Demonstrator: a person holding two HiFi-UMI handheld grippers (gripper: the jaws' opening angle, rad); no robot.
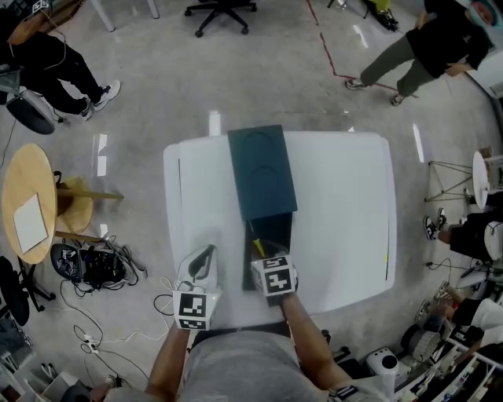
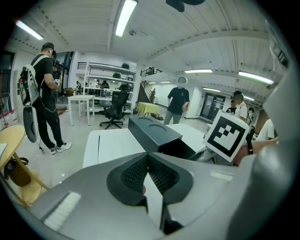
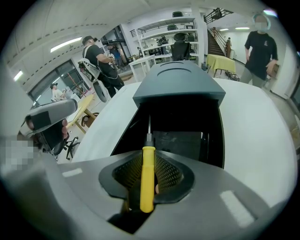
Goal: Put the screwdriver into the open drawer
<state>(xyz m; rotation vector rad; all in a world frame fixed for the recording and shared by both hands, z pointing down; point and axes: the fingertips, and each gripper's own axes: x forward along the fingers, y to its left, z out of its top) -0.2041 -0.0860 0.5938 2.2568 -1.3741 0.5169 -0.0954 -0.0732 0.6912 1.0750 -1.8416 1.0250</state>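
A dark teal cabinet (image 1: pixel 262 169) lies on the white table (image 1: pixel 346 220), its open drawer (image 1: pixel 277 229) pulled toward me. My right gripper (image 1: pixel 269 265) hangs over the drawer's near end, shut on a yellow-handled screwdriver (image 1: pixel 258 247). In the right gripper view the yellow screwdriver (image 3: pixel 147 180) sits between the pads of my right gripper (image 3: pixel 147 159), and its metal shaft points down into the dark drawer (image 3: pixel 187 138). My left gripper (image 1: pixel 202 261) hovers over the table left of the drawer. In its own view the left gripper (image 2: pixel 147 157) has its pads together with nothing in them.
A round wooden table (image 1: pixel 27 200) and a tangle of cables (image 1: pixel 94 263) are on the floor at the left. People stand beyond the table at the far left (image 1: pixel 47 55) and far right (image 1: pixel 424 47). An office chair (image 1: pixel 224 12) stands behind it.
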